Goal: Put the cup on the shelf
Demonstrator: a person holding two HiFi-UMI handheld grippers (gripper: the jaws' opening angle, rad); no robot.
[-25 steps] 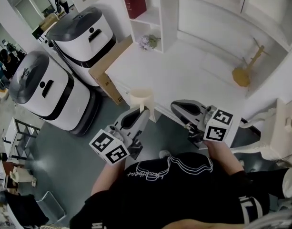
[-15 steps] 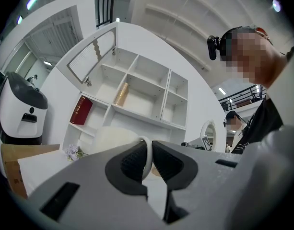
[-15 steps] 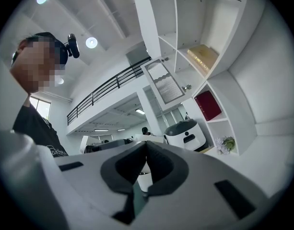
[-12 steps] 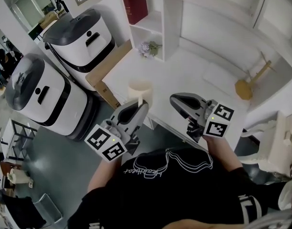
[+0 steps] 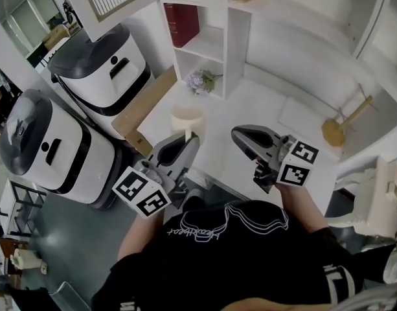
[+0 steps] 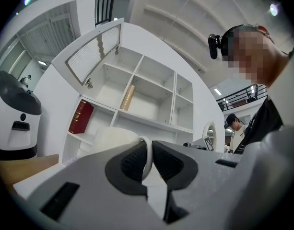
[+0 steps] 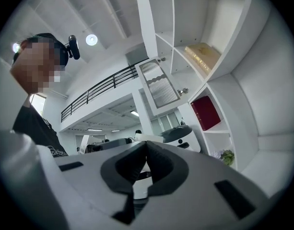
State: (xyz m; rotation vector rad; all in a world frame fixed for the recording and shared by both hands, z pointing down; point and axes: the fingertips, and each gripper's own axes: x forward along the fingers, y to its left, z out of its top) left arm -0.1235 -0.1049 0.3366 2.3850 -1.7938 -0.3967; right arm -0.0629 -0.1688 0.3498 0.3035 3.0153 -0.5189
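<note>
One cream cup (image 5: 187, 120), thin loop handle (image 6: 147, 152) tight in L fingers (image 6: 130, 164); R fingers (image 7: 163, 166) together.

Black T-shirt (image 5: 230, 264) with white script; grey, black-padded left tongs (image 5: 188, 138) and right tongs (image 5: 239, 135).

Shelf (image 5: 211, 44) with red book (image 5: 184, 23); table (image 5: 250, 112) with flowers (image 5: 199, 81)
</note>
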